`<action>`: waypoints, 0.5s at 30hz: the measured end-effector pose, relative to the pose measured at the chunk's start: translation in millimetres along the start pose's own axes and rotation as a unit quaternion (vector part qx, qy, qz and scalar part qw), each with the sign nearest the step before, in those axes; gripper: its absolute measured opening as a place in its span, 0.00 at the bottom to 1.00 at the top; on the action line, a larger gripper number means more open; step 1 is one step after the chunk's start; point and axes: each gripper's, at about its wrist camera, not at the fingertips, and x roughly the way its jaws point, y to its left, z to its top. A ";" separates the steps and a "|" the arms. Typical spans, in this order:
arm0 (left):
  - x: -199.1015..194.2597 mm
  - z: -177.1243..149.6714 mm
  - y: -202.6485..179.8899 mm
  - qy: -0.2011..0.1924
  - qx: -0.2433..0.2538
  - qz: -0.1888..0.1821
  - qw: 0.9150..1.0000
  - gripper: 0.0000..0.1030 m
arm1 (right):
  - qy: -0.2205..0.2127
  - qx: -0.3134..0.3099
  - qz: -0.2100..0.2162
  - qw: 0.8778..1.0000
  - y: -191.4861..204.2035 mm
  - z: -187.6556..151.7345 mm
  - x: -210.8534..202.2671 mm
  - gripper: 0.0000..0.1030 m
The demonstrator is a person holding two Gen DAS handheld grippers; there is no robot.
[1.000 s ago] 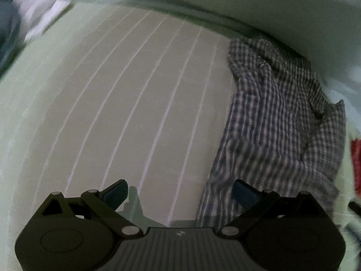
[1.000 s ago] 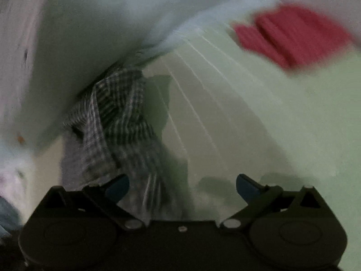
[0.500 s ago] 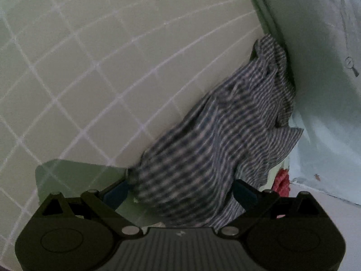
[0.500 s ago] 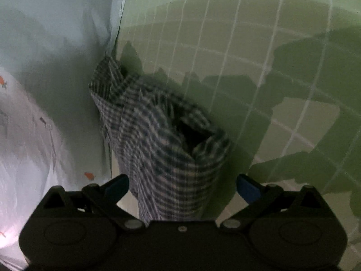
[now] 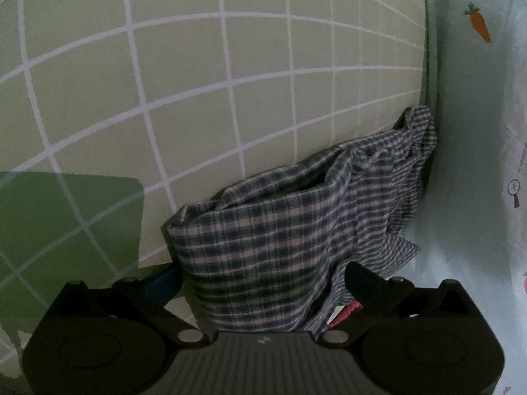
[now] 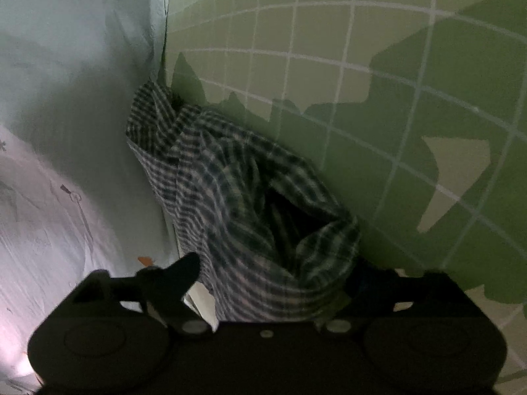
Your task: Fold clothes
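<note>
A crumpled blue-and-white checked garment [image 5: 263,237] lies on the green grid sheet [image 5: 197,65], against pale printed bedding. My left gripper [image 5: 262,279] is low over its near end, jaws wide open, with a bunched fold between the fingers. In the right wrist view the same garment [image 6: 230,181] shows a dark opening in its folds. My right gripper [image 6: 273,273] straddles the near end and its jaws are closing. Cloth lies between them and hides the right finger. The left finger [image 6: 187,266] is at the cloth's edge.
Pale bedding with small prints [image 5: 467,131] rises along the sheet's right side, and on the left in the right wrist view [image 6: 66,98]. A bit of red cloth [image 5: 349,309] peeks out under the garment. Green sheet [image 6: 362,49] stretches beyond, crossed by shadows.
Both grippers rolled and came down onto the checked garment. It now fills the space between each pair of fingers. The right jaws have narrowed; the left jaws stay as wide.
</note>
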 end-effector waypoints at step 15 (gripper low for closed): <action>-8.7 -7.6 17.5 -0.041 -0.064 0.007 0.997 0.58 | 0.011 -0.009 -0.020 1.000 -4.3 -5.0 -5.7 0.17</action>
